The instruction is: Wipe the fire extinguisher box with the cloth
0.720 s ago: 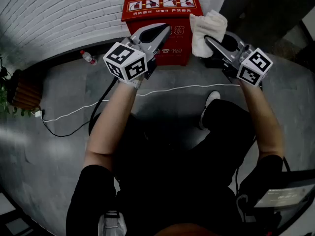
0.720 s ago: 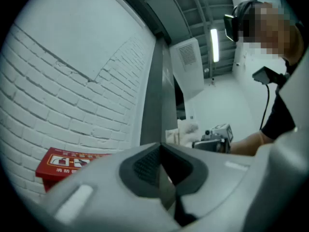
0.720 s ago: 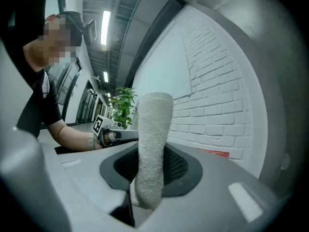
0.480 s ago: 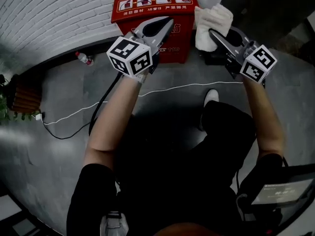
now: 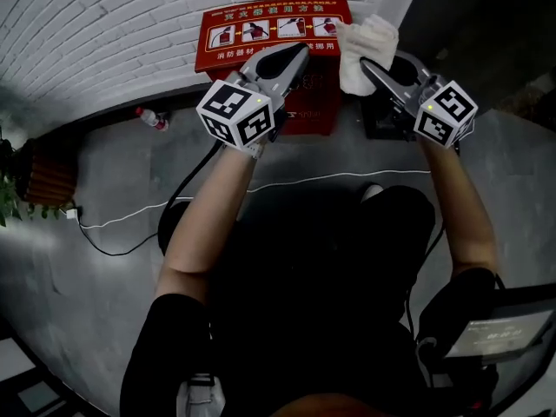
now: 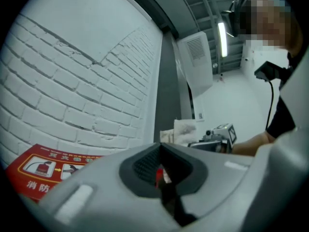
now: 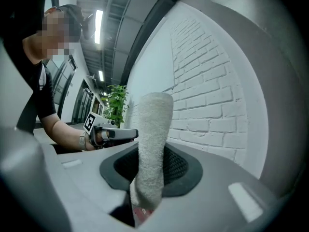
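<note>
White brick wall (image 5: 113,33) behind red metal fire extinguisher box (image 5: 252,31), white terry cloth (image 5: 367,37) pinched between fingers of right gripper (image 5: 366,62), left gripper (image 5: 301,53) fingers pressed together, box just beyond their tips

The red box (image 5: 261,33) stands against the brick wall (image 5: 104,24) — white pictograms on top. The white cloth (image 5: 367,43), bunched, is at its upper right corner, pinched in the right gripper (image 5: 368,62).
</note>
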The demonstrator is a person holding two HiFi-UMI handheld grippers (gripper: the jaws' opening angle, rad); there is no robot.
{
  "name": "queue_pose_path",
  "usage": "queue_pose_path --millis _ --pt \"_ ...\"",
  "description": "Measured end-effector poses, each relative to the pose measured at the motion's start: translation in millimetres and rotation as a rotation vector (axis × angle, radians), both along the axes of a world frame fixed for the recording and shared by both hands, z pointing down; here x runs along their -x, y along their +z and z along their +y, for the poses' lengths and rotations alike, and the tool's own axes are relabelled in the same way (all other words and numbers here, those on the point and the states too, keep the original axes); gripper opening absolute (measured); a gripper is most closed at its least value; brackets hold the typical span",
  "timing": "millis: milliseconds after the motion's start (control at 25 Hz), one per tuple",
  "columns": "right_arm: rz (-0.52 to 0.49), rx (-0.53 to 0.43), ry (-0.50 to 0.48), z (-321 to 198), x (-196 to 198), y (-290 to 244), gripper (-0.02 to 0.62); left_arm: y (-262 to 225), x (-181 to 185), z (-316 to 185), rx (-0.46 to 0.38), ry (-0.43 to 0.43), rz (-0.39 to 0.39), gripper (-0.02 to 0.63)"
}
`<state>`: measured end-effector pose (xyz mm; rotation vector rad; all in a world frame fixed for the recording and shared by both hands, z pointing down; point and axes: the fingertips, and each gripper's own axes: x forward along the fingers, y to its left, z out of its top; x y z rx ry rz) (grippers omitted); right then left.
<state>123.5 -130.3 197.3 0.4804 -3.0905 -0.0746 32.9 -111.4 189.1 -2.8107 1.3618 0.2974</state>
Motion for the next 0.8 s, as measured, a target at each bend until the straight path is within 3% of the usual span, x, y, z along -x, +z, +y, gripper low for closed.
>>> queue_pose_path --millis 480,600,800 --pt "-0.001 0.009 -0.030 -36.4 10.9 2.3 0.104 8.2 10.0 -31.2 0.027 -0.062 -0.013 0.002" --pt "-0.028 0.008 0.056 -57.8 -3.2 -0.5 0.104 11.8 5.5 -32.4 0.037 -0.074 -0.008 0.003" --pt "-0.001 -0.030 0.296 -102.6 -32.2 16.5 0.104 16.8 -19.0 -36.7 0.041 -0.055 -0.003 0.002"
